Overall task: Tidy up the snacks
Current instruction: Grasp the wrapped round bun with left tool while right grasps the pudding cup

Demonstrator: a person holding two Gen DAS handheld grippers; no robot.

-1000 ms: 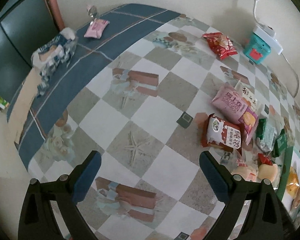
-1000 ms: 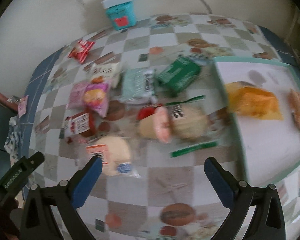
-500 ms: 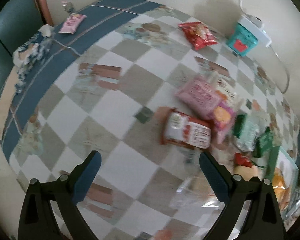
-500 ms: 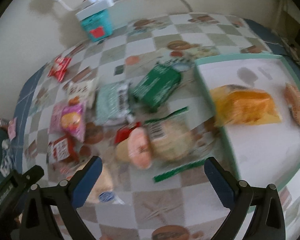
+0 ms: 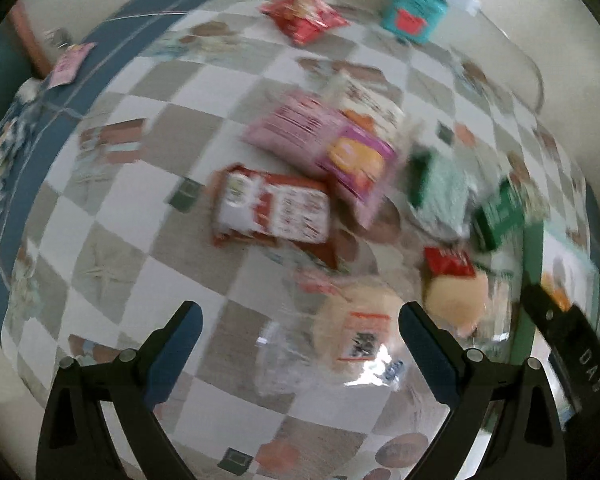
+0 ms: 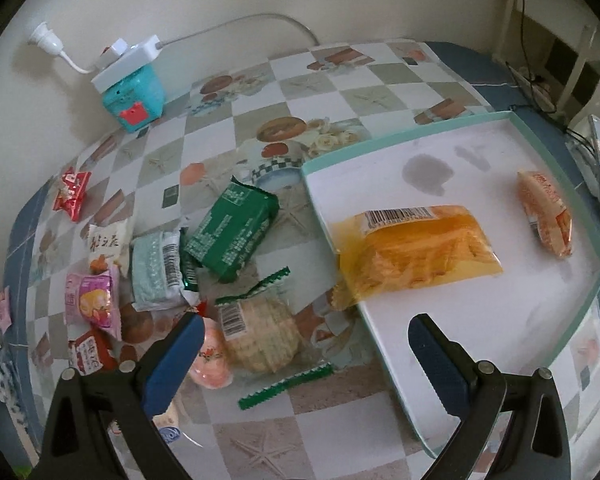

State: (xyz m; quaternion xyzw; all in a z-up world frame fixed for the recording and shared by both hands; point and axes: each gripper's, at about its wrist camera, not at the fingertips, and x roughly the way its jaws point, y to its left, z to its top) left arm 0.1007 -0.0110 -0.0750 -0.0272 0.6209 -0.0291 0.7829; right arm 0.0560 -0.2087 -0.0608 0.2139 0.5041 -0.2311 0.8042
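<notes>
Several snack packets lie on the checkered tablecloth. A white tray (image 6: 500, 152) with a teal rim holds a yellow packet (image 6: 416, 252) and an orange packet (image 6: 546, 212). Left of the tray lie a green packet (image 6: 230, 232), a pale mint packet (image 6: 156, 272) and a clear-wrapped round cracker pack (image 6: 260, 330). My right gripper (image 6: 304, 356) hangs open above that cracker pack and the tray's near corner. My left gripper (image 5: 300, 344) is open over a clear-wrapped pale bun (image 5: 360, 330). The red-and-white packet (image 5: 274, 210) and pink packets (image 5: 320, 144) lie beyond it; this view is blurred.
A teal box (image 6: 134, 94) with a white power strip and cable stands against the wall. A red packet (image 5: 304, 20) lies near it. A small pink sachet (image 5: 70, 64) sits on the blue border at the far left. The right gripper's body (image 5: 568, 344) shows at the right edge.
Both grippers have swung right. The left view has shifted from the bare cloth onto the snack pile; the right view has shifted toward the tray. Both stayed open.
</notes>
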